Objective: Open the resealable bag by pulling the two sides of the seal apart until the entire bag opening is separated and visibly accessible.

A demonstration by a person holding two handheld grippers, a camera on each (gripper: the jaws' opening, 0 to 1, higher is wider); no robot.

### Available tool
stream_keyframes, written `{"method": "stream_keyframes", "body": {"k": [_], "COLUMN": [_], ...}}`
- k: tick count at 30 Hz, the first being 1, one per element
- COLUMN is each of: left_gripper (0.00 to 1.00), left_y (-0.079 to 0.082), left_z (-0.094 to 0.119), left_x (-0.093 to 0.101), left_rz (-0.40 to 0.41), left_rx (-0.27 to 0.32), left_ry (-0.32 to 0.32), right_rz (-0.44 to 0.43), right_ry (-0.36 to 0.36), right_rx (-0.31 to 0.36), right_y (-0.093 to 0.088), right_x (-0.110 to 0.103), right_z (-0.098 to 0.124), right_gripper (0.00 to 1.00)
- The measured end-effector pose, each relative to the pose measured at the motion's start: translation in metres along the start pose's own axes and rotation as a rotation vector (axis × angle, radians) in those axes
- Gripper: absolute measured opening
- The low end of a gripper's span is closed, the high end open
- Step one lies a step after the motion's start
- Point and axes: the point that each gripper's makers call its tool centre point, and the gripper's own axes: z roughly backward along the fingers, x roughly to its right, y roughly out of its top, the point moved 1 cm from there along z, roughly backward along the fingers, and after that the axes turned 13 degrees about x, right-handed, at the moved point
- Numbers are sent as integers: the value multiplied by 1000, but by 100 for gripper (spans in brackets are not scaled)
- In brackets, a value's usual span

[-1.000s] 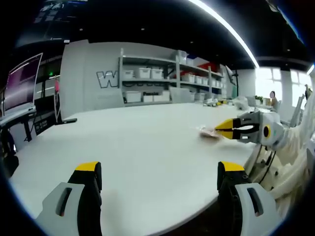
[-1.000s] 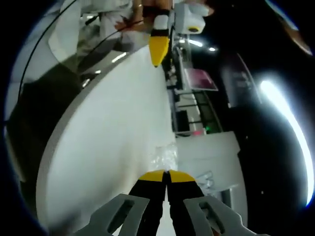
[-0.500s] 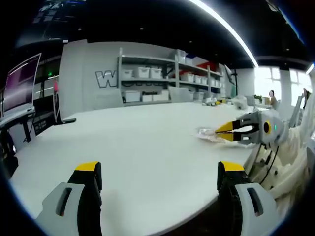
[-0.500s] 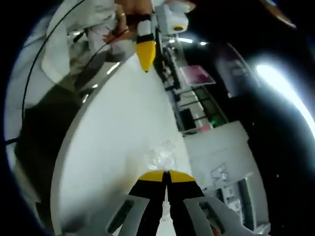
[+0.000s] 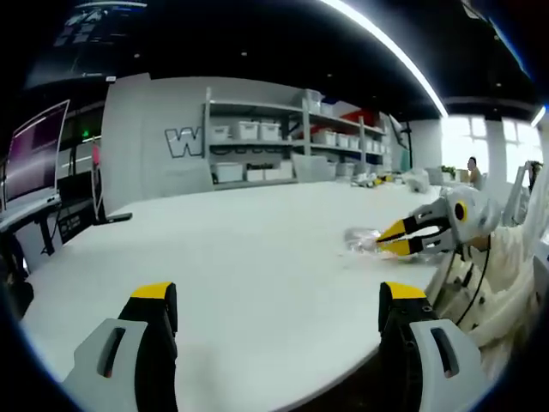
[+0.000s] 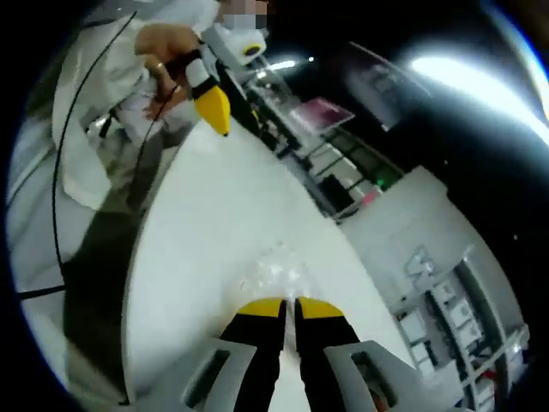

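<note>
Right gripper view shows the right tongs [image 6: 287,302] pinching the clear resealable bag [image 6: 273,276] near the tabletop [image 5: 257,257] edge; the left tongs [image 5: 279,313] hang spread. Thin, limp, slippery film: best gripped at the seal lip.

Likely lab or workshop: storage shelving [image 5: 283,142] with bins, monitor [image 5: 34,154], large white worktable [image 5: 249,257], ceiling strip lights.

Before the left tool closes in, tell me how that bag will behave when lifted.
The bag is clear, crinkled film lying nearly flat on the table, so it is probably floppy and very light. Its glossy surface may be slippery. The right tool looks shut on its near edge, so the rest would likely sag or swing.
</note>
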Motion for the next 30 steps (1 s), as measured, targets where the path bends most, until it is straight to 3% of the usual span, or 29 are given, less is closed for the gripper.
{"method": "stream_keyframes", "body": {"k": [7,11,15,24,30], "left_gripper": [97,97,97,97,97], "left_y": [-2,-5,-6,-9,-9], "left_z": [-1,-1,-2,-2,0], "left_x": [3,4,6,10,8], "left_rz": [2,1,1,12,16], "left_rx": [-5,-15,-16,-18,-14], "left_ry": [-2,-3,-2,-2,2], "right_rz": [-89,-209,-258,-456,-501], "right_ry": [-38,-51,-47,-54,-73], "right_rx": [29,71,90,185,204], "right_y": [1,5,7,22,26], "right_x": [2,1,1,0,5], "right_z": [6,6,7,7,11], "right_gripper": [3,4,6,7,9]}}
